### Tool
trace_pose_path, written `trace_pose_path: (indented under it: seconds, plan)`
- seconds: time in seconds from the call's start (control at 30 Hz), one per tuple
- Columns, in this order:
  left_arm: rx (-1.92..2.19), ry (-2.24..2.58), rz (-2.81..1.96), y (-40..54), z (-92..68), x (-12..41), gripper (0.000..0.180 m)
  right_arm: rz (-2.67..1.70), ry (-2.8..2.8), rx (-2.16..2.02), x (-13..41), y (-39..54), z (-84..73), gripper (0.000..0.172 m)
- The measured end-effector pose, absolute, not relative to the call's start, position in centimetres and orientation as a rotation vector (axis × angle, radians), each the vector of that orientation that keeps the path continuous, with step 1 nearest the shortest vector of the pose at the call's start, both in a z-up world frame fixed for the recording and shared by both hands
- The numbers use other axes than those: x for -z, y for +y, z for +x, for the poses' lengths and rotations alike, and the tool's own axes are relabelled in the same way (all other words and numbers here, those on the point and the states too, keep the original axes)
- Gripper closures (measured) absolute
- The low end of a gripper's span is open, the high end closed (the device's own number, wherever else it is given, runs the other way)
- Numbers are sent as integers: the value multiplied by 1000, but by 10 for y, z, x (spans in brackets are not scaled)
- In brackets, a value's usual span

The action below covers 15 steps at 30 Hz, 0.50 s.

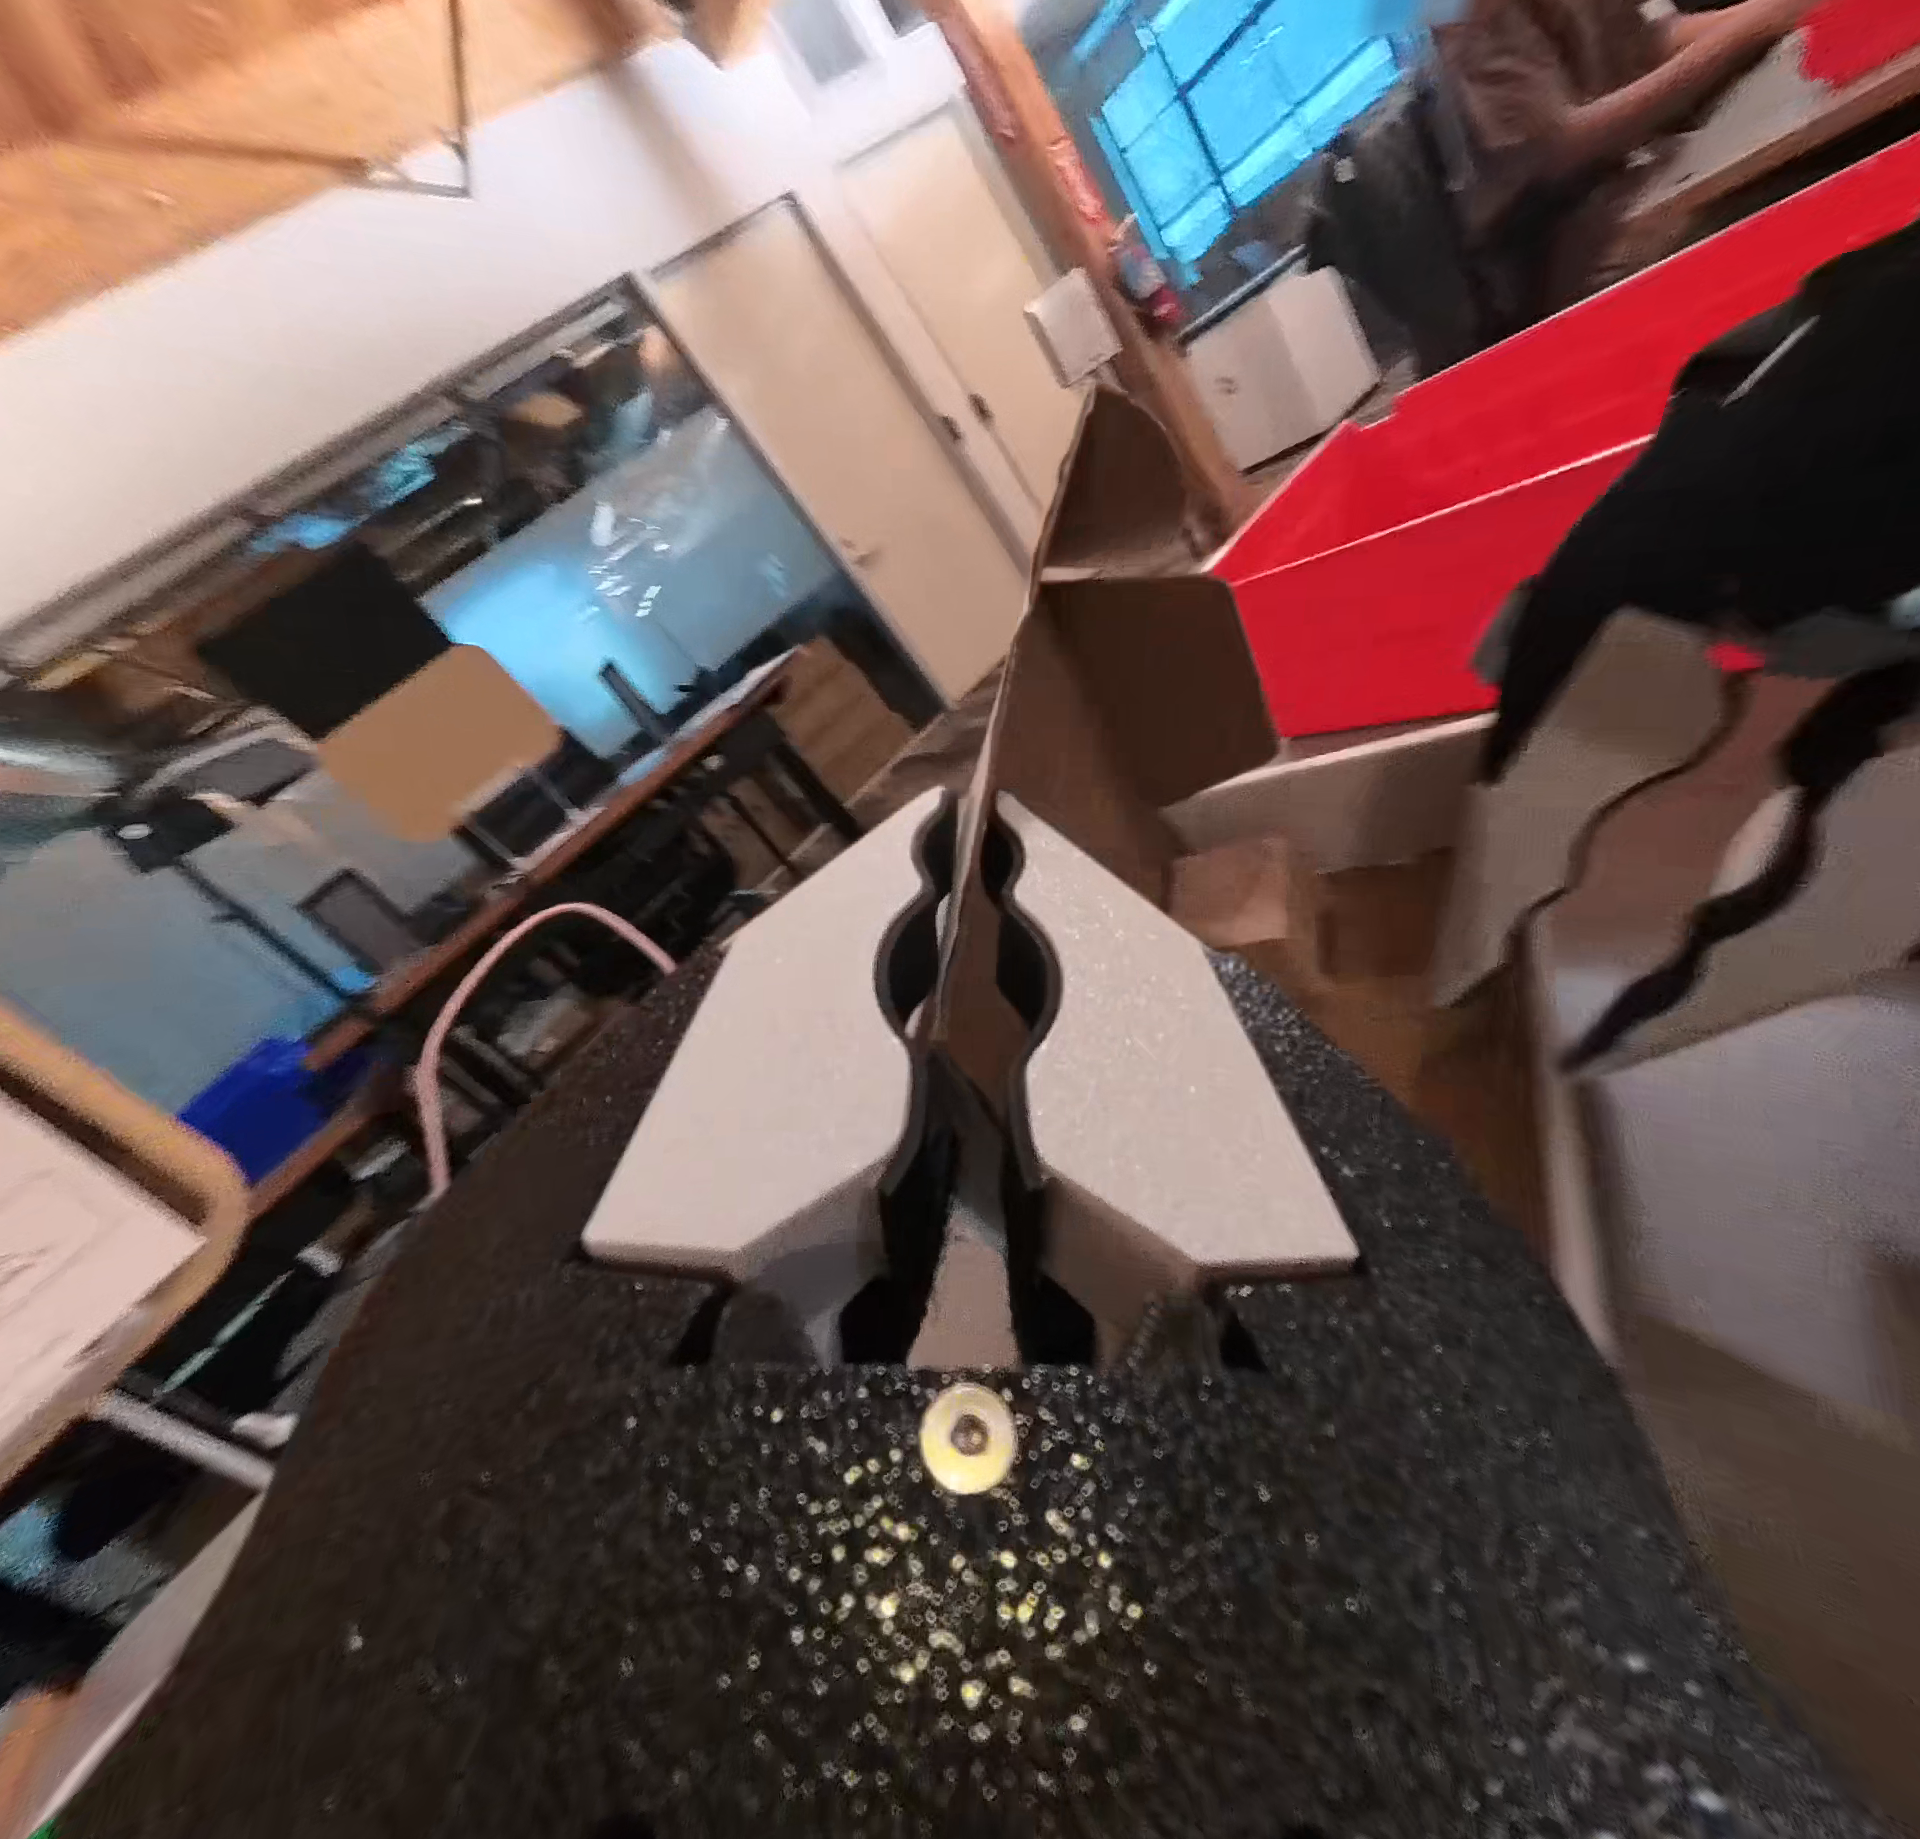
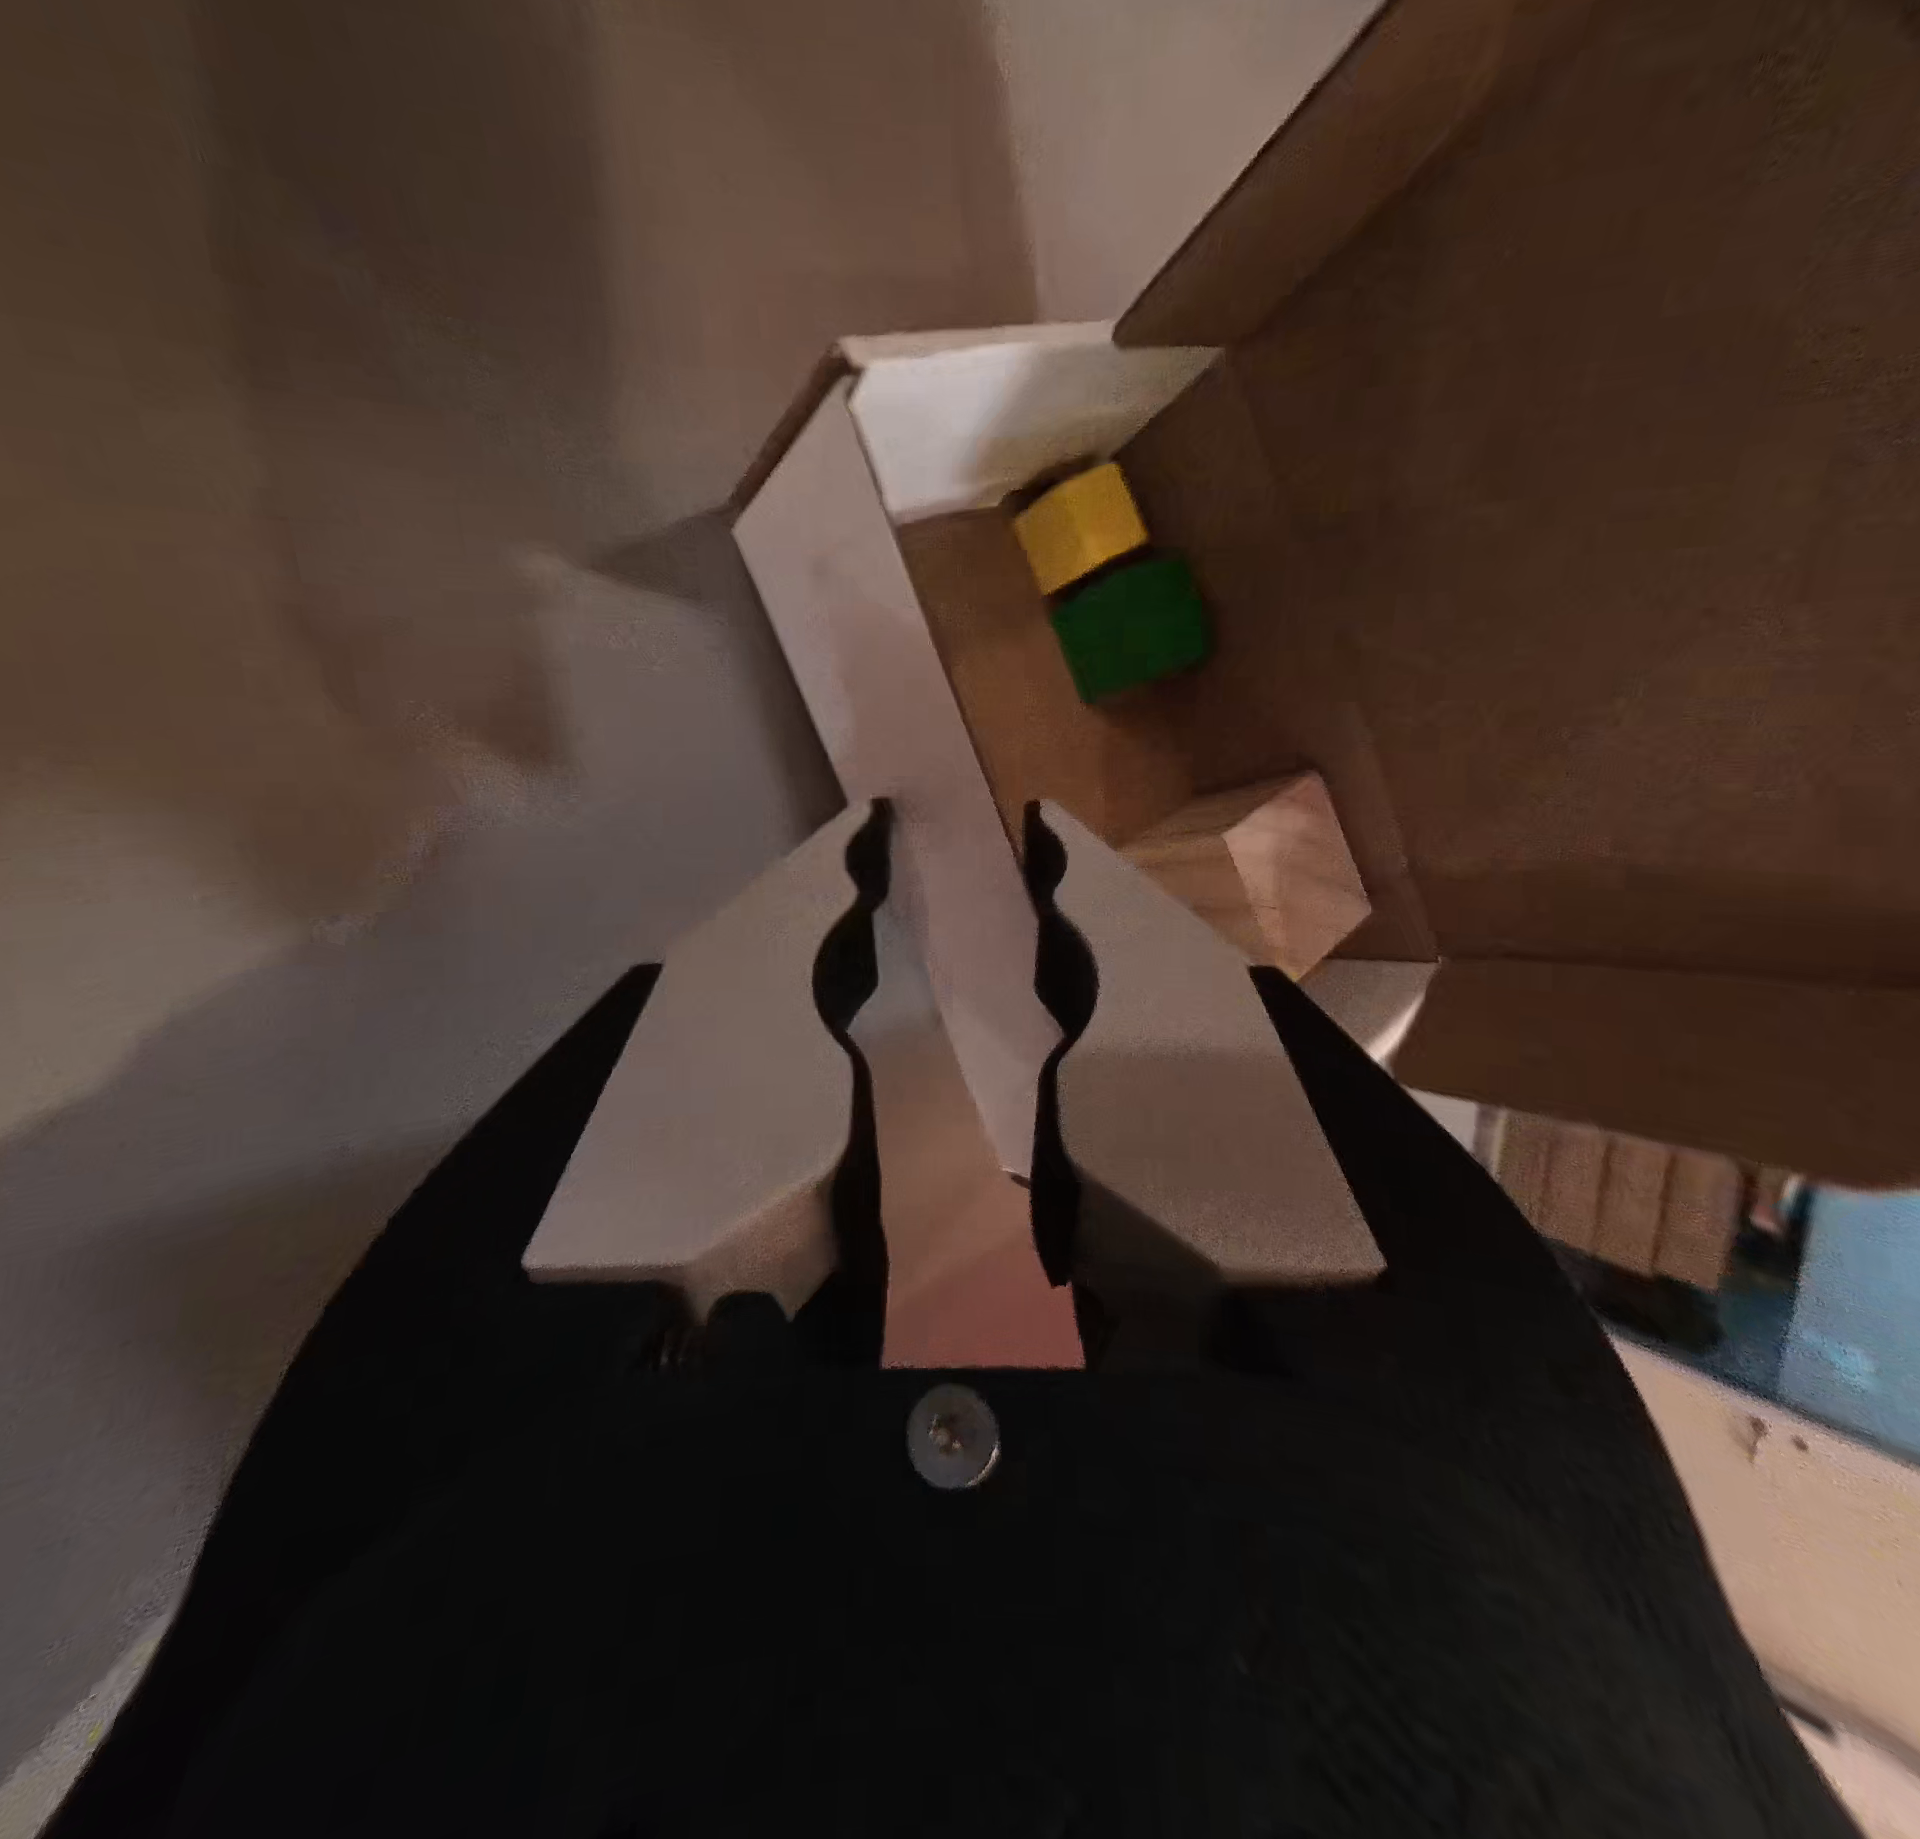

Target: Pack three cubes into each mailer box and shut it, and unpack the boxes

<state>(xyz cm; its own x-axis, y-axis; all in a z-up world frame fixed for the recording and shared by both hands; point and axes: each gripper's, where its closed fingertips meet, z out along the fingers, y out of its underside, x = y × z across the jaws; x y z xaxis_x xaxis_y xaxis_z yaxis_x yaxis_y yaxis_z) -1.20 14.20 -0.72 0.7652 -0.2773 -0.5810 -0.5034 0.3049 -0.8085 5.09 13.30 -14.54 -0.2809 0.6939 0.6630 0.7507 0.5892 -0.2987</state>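
Left wrist view: a brown flap (image 1: 1049,709) of the mailer box (image 2: 1558,542) is pinched flat between the left gripper (image 1: 971,833) fingers, apparently to steady it. Its white side wall (image 2: 883,709) is straddled by the right gripper (image 2: 956,823), narrowly parted, contact unclear. Inside the box are seen yellow (image 2: 1081,527), green (image 2: 1132,626) and wooden (image 2: 1288,864) cubes

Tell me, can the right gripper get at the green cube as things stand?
Probably not yet: the right gripper straddles the box wall, and the green cube sits inside beyond it, under the raised lid.
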Motion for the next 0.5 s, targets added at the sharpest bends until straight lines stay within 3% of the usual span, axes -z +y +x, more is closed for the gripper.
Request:
trace_pose_path:
  seconds: [0.3,0.5]
  plan:
    - [-299,745,-1345,166,-29,6,174,-1260,-2090,-168,148,118,65,156]
    - [-58,873,-1767,222,-29,30,178,-1375,-2109,-301,162,117,74,159]
